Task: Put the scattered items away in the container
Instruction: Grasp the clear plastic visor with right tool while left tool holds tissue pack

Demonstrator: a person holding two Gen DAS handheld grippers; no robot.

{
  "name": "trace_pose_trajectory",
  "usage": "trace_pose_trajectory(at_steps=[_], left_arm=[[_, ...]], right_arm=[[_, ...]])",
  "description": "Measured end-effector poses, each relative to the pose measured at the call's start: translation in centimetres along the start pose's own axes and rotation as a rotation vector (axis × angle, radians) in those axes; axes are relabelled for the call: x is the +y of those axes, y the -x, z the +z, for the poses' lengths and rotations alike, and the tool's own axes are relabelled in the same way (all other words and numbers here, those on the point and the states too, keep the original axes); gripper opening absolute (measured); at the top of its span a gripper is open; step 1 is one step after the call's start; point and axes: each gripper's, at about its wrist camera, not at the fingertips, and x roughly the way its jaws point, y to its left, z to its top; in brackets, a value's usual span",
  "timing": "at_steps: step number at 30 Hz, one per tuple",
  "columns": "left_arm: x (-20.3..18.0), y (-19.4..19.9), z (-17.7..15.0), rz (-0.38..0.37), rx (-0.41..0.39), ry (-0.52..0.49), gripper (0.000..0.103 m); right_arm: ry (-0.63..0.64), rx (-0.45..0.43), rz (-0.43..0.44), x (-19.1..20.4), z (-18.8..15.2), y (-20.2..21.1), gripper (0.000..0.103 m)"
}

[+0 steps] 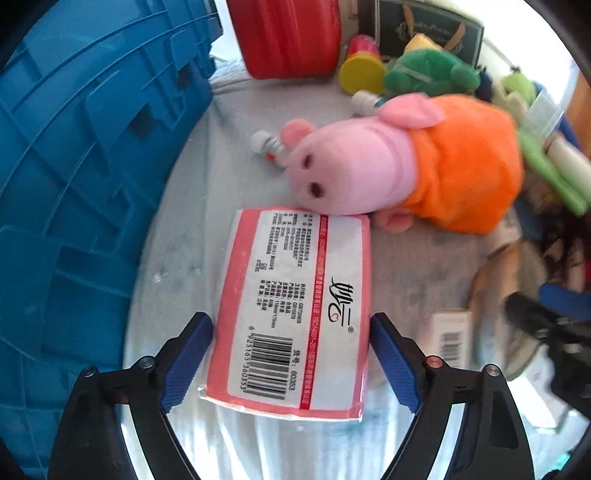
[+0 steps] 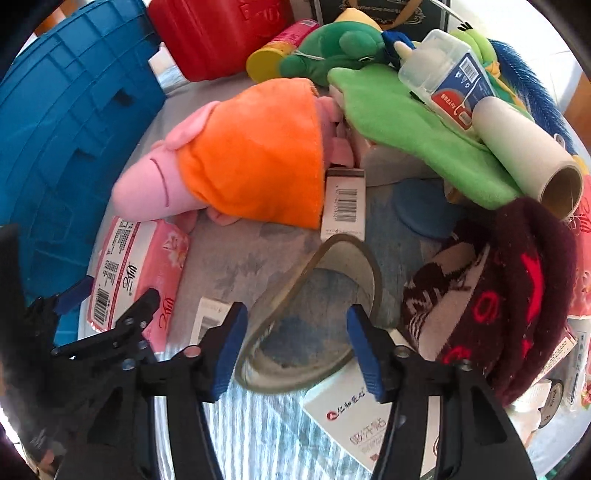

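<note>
A pink tissue pack [image 1: 295,306] lies on the grey cloth between the blue pads of my left gripper [image 1: 291,360]; the jaws are open around its near end, not closed on it. The pack also shows in the right wrist view [image 2: 136,269], with the left gripper [image 2: 110,299] at it. A pink pig plush in an orange dress [image 1: 399,162] [image 2: 243,155] lies just beyond. The blue crate [image 1: 81,166] [image 2: 70,122] stands at the left. My right gripper [image 2: 293,350] is open and empty over a tape ring [image 2: 314,317].
A red canister [image 2: 218,33], yellow-capped tube [image 2: 269,59], green plush [image 2: 332,48], green cloth [image 2: 417,129], glue bottle [image 2: 439,70], paper roll [image 2: 528,151], dark knit hat [image 2: 498,295] and small white boxes [image 2: 343,199] [image 2: 362,424] crowd the cloth.
</note>
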Motion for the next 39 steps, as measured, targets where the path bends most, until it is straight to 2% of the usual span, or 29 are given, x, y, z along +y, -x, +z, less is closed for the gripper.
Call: trace_pose_trajectory(at_steps=[3, 4, 5, 6, 8, 11, 16, 18, 24, 31, 39], left_arm=[[-0.2, -0.4, 0.1, 0.002, 0.001, -0.020, 0.087], [-0.2, -0.5, 0.2, 0.000, 0.000, -0.024, 0.088], [-0.2, -0.5, 0.2, -0.001, 0.002, -0.025, 0.088], [-0.2, -0.6, 0.2, -0.003, 0.004, -0.025, 0.088], [-0.3, -0.4, 0.3, -0.008, 0.005, -0.025, 0.087], [-0.4, -0.2, 0.5, -0.054, 0.011, -0.027, 0.084], [-1.7, -0.3, 0.1, -0.013, -0.008, -0.101, 0.084], [-1.8, -0.5, 0.2, -0.007, -0.010, -0.108, 0.085], [-1.3, -0.2, 0.3, -0.026, -0.012, -0.106, 0.083], [-0.6, 2.5, 0.3, -0.041, -0.055, -0.080, 0.080], [-1.5, 6.4, 1.2, -0.019, -0.133, -0.045, 0.077]], right_arm=[[-0.027, -0.019, 0.000, -0.5, 0.2, 0.5, 0.068], [-0.029, -0.030, -0.002, -0.6, 0.3, 0.7, 0.079], [-0.030, -0.043, -0.019, -0.8, 0.5, 1.1, 0.083], [-0.035, -0.056, -0.033, -0.9, 0.6, 1.3, 0.083], [-0.034, -0.066, -0.033, -1.0, 0.8, 1.6, 0.083], [-0.036, -0.008, -0.028, -0.9, 0.9, -0.1, 0.083], [-0.035, 0.040, -0.050, -0.5, 0.5, -2.4, 0.079], [-0.031, 0.044, -0.065, -0.4, 0.6, -3.0, 0.075], [-0.024, 0.035, -0.049, -0.6, 0.5, -3.6, 0.073], [0.033, -0.026, -0.011, 0.3, 0.3, -1.1, 0.066], [0.086, -0.119, 0.014, 0.2, 1.1, 3.3, 0.059]])
